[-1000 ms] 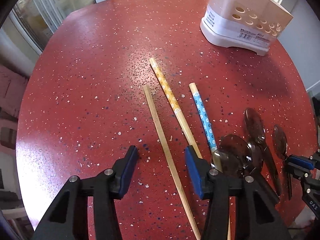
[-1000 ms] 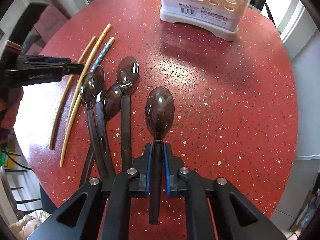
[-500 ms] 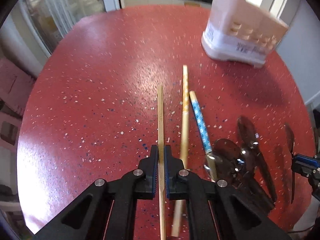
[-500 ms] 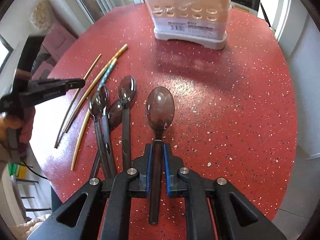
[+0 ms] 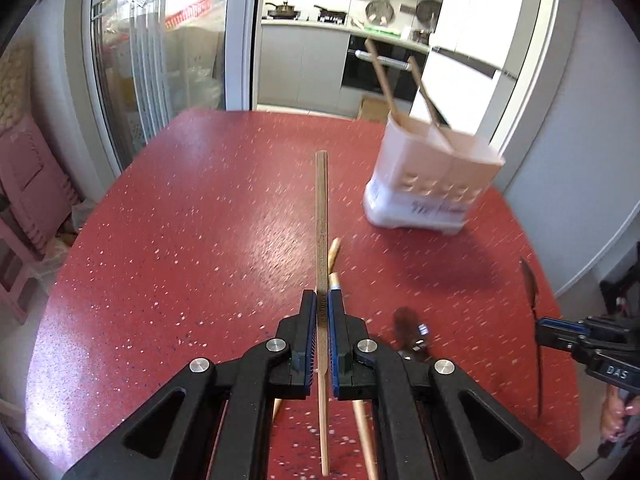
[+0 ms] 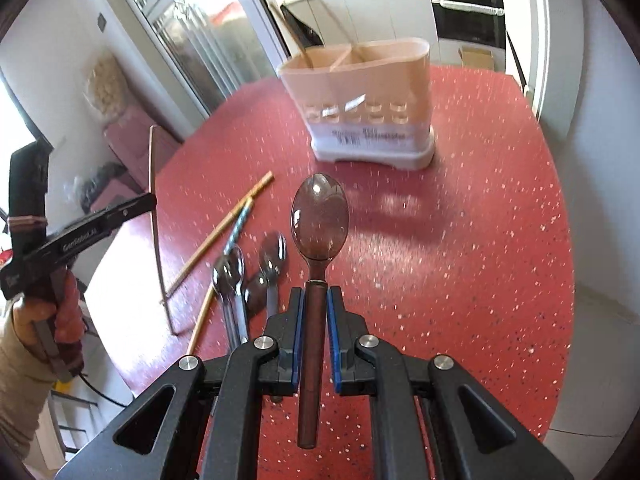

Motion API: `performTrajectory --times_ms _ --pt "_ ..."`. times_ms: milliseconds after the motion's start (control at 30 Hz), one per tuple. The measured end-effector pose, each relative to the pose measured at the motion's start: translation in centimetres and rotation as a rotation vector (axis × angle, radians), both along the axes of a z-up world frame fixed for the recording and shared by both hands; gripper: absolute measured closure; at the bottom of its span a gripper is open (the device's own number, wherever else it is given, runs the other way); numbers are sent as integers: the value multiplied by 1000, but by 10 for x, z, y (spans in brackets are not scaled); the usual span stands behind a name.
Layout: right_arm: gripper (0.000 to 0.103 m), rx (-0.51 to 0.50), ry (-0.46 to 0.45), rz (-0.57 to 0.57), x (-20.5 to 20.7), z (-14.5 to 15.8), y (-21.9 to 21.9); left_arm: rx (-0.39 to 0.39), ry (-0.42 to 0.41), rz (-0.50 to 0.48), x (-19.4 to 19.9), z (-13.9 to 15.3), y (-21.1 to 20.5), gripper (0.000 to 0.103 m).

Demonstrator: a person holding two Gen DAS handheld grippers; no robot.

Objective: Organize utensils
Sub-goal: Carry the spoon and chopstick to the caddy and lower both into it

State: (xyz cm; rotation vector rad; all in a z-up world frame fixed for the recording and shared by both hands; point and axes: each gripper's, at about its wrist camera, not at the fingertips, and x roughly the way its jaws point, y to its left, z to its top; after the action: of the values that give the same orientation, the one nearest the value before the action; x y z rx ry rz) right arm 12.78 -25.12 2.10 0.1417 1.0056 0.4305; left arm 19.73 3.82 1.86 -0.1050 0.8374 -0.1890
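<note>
Showing loose spoons (image 6: 256, 276) clearly — right view only.

A dark translucent brown plastic spoon (image 6: 319, 216) is clamped by its handle between the blue-padded jaws of the right gripper (image 6: 315, 300), bowl forward, above the red speckled round table (image 6: 480, 260). A plain wooden chopstick (image 6: 158, 236) is held off the table by the left gripper (image 6: 148, 200). A beige slotted utensil holder (image 6: 360, 104) is seen beyond.

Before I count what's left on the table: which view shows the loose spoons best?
The right wrist view: three spoons lie in a clear cluster left of the right gripper. The left wrist view shows only a dark blurred bit of them behind the left gripper.
</note>
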Motion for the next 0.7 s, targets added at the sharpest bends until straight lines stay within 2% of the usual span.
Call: performTrajectory --times_ms 100,133,433,700 --pt "91 19 -37 -14 2 11 -3 -18 -32 0 -10 13 -1 68" --pt "91 22 -45 -19 4 14 -4 -21 -38 0 -10 12 -1 68" --pt "91 61 -112 -61 20 46 -11 -65 -148 -17 -5 60 -14 68" --pt "91 62 -159 -68 36 65 -11 -93 -185 -28 9 91 -21 68"
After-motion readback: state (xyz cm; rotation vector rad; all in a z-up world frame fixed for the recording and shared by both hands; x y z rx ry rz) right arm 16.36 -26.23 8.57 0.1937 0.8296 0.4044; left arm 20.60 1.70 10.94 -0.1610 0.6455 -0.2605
